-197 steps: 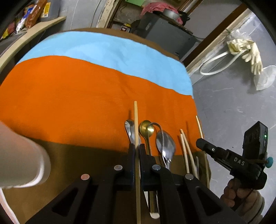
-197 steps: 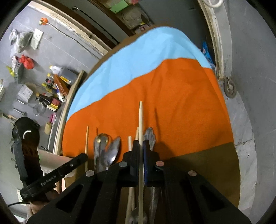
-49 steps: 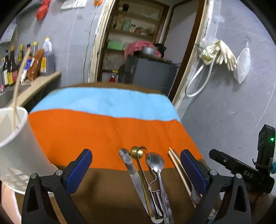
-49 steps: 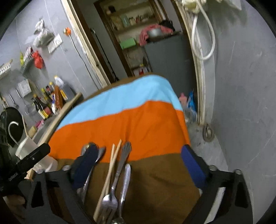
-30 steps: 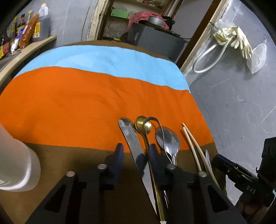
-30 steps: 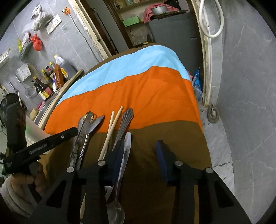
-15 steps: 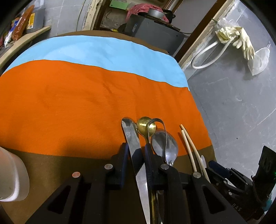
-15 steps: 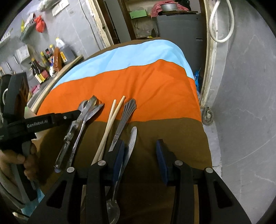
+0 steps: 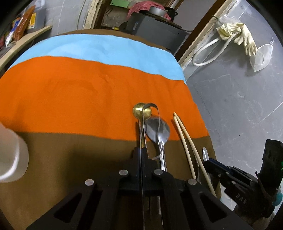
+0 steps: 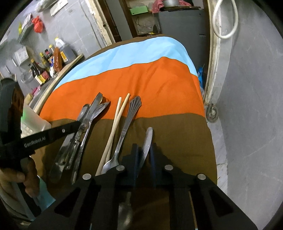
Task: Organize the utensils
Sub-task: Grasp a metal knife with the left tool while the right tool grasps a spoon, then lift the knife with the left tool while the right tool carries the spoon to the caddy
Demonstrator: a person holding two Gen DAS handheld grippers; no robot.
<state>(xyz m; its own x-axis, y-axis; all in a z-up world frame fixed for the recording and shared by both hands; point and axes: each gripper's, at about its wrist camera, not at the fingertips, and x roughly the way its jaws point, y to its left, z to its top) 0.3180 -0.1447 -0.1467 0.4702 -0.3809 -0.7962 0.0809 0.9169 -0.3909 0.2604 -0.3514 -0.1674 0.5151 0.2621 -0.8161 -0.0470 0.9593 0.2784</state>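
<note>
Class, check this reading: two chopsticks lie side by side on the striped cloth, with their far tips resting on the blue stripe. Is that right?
Not quite. The two chopsticks lie side by side on the striped cloth, but their far tips rest on the orange stripe. Both wrist views show it.

A striped cloth (image 9: 88, 92), blue, orange and brown, covers the counter. Past its far end stands a grey cabinet (image 9: 155, 26) with a red rag (image 9: 139, 8) and a pan (image 9: 157, 10) on top. Rubber gloves (image 9: 242, 35) and a white hose (image 9: 208, 53) hang on the grey wall. Bottles (image 10: 47, 62) line a wooden shelf (image 10: 58, 76).
</note>
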